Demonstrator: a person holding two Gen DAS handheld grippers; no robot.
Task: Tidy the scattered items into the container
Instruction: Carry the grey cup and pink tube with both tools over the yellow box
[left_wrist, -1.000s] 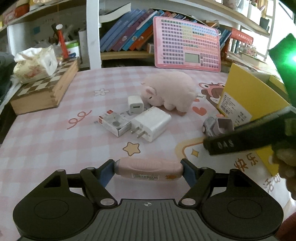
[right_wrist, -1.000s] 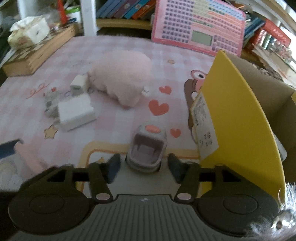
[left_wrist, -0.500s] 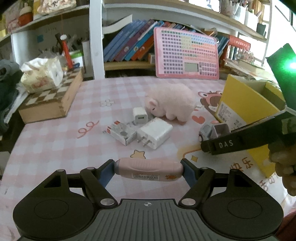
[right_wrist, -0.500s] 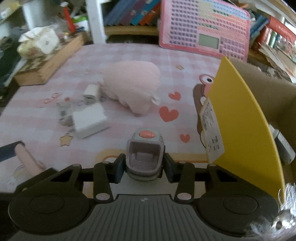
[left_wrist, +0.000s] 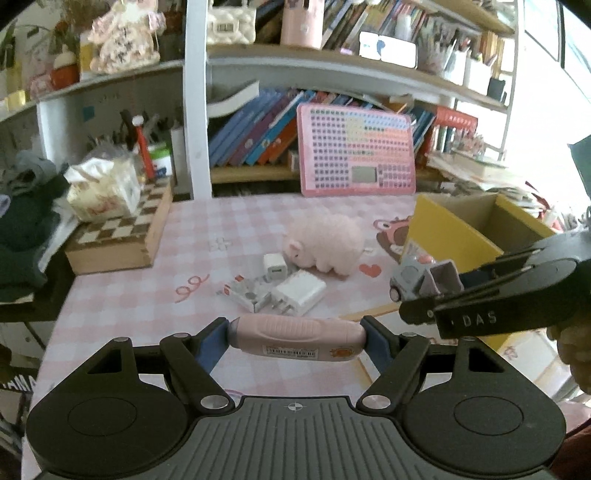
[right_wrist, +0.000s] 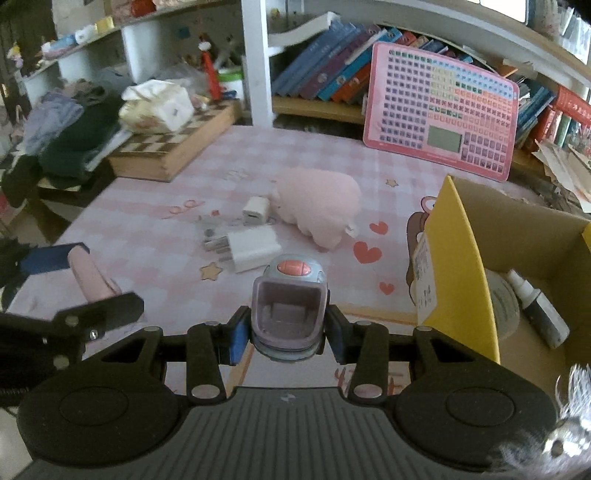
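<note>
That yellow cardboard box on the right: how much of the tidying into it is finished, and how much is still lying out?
Partly done. The yellow cardboard box already holds a small grey spray bottle. In hand: the left gripper clamps a pink ribbed tube, the right gripper a lilac toy truck. Still on the pink checked cloth: pink plush pig, large white charger, small white charger, a flat printed packet.

The table (right_wrist: 155, 236) wears pink-and-white check with red hearts. The plush pig (right_wrist: 317, 203) is pale pink, both chargers (right_wrist: 255, 249) white, the box (right_wrist: 458, 258) yellow, the chessboard (left_wrist: 122, 229) brown-and-cream checked.
</note>
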